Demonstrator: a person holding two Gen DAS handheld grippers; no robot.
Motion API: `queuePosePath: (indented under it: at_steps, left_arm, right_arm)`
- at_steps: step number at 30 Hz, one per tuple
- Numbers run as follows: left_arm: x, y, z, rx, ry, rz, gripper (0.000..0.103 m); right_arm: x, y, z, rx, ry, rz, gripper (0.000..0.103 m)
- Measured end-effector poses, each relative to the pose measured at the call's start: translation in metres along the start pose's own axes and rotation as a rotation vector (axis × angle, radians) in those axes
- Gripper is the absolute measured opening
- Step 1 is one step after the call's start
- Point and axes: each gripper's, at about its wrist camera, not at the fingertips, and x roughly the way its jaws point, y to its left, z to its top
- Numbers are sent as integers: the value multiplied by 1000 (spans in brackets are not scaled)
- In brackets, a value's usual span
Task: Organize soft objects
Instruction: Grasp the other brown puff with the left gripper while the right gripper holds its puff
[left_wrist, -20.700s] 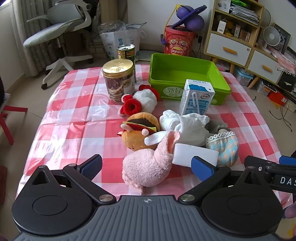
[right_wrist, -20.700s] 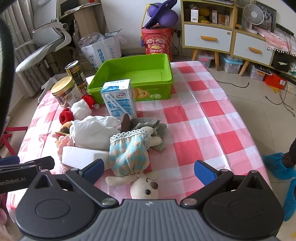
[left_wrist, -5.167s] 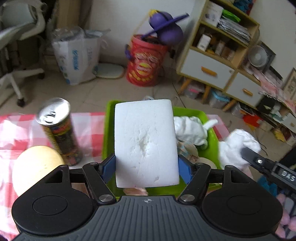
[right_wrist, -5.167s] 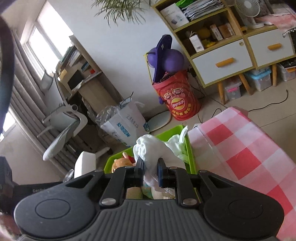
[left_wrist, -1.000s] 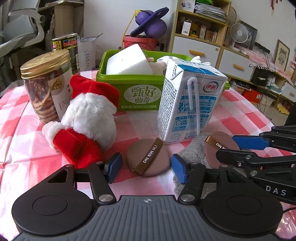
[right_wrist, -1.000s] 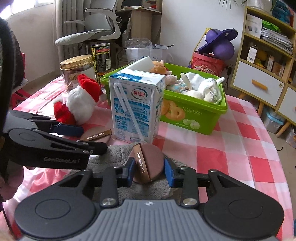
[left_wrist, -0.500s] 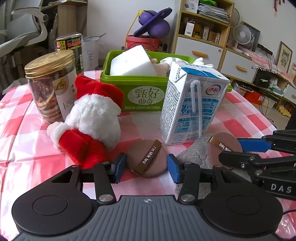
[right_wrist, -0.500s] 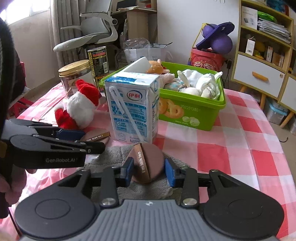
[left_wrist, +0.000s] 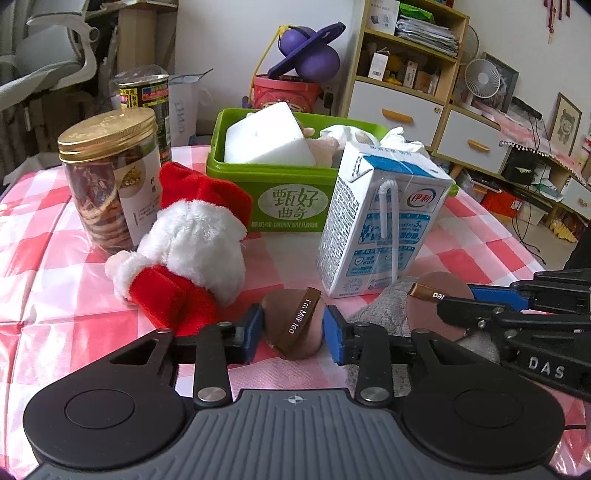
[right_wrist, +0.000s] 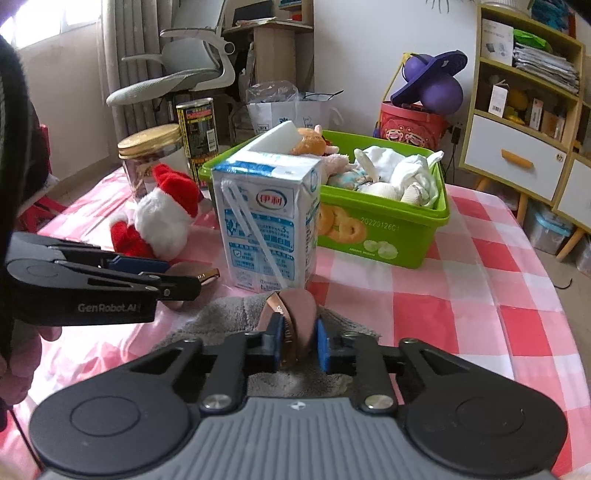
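My left gripper is shut on a brown round powder puff with an "I'm Milk tea" band, low over the checked cloth. My right gripper is shut on a second brown puff, held on edge above a grey towel. A Santa plush lies left of the left gripper. The green bin behind holds a white sponge block, plush toys and white cloths.
A milk carton stands between the grippers and the bin. A gold-lidded cookie jar and a tall can stand at the left. An office chair, a red bucket and shelves are beyond the table.
Both grippers have closed tighter on their puffs. The right gripper's puff has been squeezed narrower and lifted a little.
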Motion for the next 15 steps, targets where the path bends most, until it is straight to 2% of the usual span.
queuePosePath:
  at_steps: [4,8,11,12,15]
  left_arm:
    - [-4,3,1,-7,3,-9,28]
    - [-7,6,2,-22,5,-11,17]
    - [-9,7,3,-36,6,-14,16]
    - [-10,7,3,-37,7,-12,5]
    - [-13,8,2,-36,19,-8,4]
  right_arm:
    - [-9,-5,2,37,-6,18,6]
    - [-17,-12,4,85,-13,39,6]
    - [-21,-18,7,133,-20,57,6]
    - [-23,-20,8,153,-24,65,6]
    - [-28,-28,11,203,-33,91,6]
